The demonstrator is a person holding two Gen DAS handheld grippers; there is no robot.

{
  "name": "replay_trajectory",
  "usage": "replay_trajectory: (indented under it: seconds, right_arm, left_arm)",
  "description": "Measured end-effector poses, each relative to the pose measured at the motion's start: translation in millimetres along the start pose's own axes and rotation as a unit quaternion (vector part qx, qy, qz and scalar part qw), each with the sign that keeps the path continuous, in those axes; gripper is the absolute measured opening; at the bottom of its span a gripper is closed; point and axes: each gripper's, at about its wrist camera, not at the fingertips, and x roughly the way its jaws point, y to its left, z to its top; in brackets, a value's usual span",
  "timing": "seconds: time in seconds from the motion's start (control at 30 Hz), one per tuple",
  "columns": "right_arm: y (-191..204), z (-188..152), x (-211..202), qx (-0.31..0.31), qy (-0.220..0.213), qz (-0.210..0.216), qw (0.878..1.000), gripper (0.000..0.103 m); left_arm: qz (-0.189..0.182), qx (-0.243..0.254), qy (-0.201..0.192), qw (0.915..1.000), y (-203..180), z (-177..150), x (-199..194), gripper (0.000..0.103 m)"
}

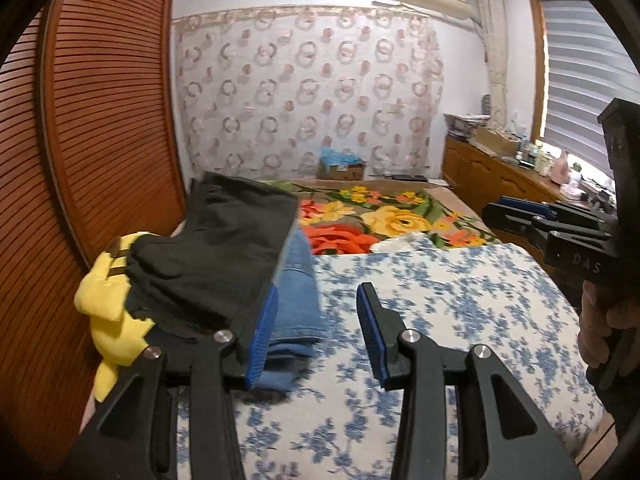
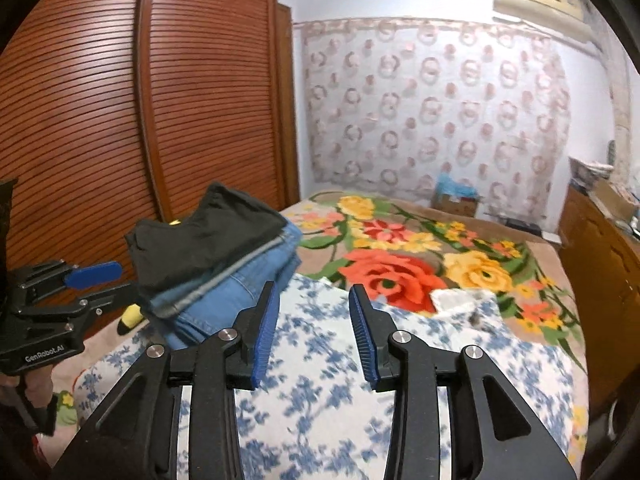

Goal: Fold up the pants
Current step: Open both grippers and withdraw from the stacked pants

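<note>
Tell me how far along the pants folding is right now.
Looks mostly done: dark folded pants sit on folded blue jeans in a stack at the bed's left side. Nothing is in hand; the left gripper and right gripper hover with jaws open and empty over the blue floral sheet. No unfolded pants are visible, so possibly nothing is left.

Folded black pants (image 2: 208,236) atop folded jeans (image 2: 240,288)

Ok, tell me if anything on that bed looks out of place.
A yellow plush toy is wedged under the stack of folded pants at the bed's wardrobe-side edge, so the black pair on top sits tilted. The left gripper and right gripper are empty.
</note>
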Motion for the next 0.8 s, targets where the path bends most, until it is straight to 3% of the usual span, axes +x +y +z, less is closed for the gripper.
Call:
replay_trajectory:
  seconds: [0.47, 0.8]
  right_arm:
    - [-26, -46, -65, 0.049, -0.005, -0.091, 0.995, 0.063]
    - [-31, -59, -112, 0.062, -0.034, -0.136, 0.988, 0.068]
  left_arm:
    - [-0.04, 0.03, -0.004, 0.9987, -60, -7, -17, 0.043]
    - [-0.047, 0.037, -0.017, 0.9981, -77, -8, -42, 0.044]
